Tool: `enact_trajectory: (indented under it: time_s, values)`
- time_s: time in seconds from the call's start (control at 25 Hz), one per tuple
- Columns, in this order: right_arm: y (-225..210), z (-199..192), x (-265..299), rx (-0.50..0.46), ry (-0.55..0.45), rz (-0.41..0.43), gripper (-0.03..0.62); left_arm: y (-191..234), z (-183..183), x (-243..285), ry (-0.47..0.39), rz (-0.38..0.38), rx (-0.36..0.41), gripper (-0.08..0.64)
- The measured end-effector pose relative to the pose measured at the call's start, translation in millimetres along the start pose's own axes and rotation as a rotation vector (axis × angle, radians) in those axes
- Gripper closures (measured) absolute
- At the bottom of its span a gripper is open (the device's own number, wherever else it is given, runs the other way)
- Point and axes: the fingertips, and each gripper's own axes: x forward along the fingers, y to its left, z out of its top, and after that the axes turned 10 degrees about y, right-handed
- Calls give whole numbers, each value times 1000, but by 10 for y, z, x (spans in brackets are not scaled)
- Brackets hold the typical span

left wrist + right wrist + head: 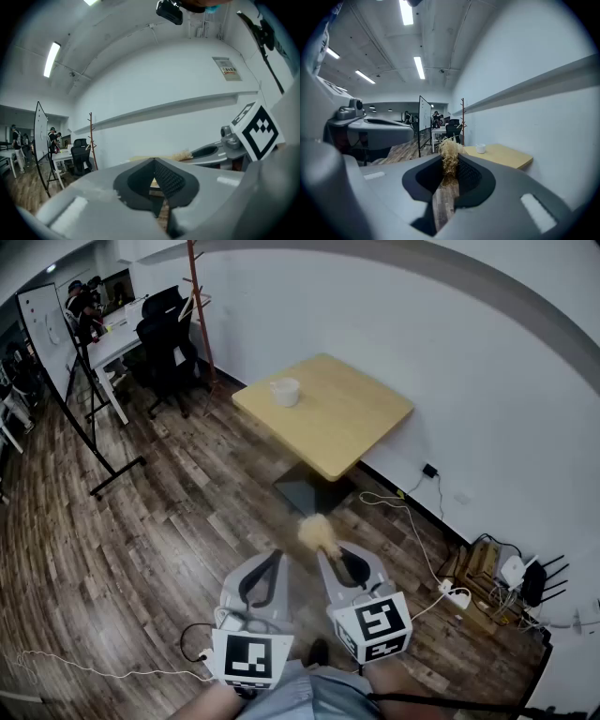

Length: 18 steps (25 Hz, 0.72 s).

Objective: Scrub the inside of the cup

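A white cup (285, 391) stands far ahead on a square wooden table (347, 427) by the wall; it also shows small in the right gripper view (480, 148). Both grippers hover low over the wood floor, well short of the table. My right gripper (328, 554) is shut on a tuft of tan straw-like scrubber (317, 532), whose fibres stick up between the jaws (450, 157). My left gripper (272, 561) hangs beside it, shut with nothing between its jaws (153, 163).
The table's dark base (309, 491) stands on the floor ahead. Cables, a power strip (457, 596) and a router (514, 570) lie along the right wall. A whiteboard on a stand (56, 343), office chairs (164, 334), a coat stand (199, 306) and people at desks fill the far left.
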Motion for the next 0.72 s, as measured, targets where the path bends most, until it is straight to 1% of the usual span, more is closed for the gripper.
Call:
enact_trajectory:
  time_s: [0.2,0.52,0.72]
  values:
    - [-54,-10,-72,-10,-6,12,531,-113,-1,19,13,2,7,538]
    - [-351,-35,-212,6,-31,32,529,-338,83,153,16,30,28,538]
    - [-440,-125,-273,21,-42,56,528,-513,-26,179,43,37,31,538]
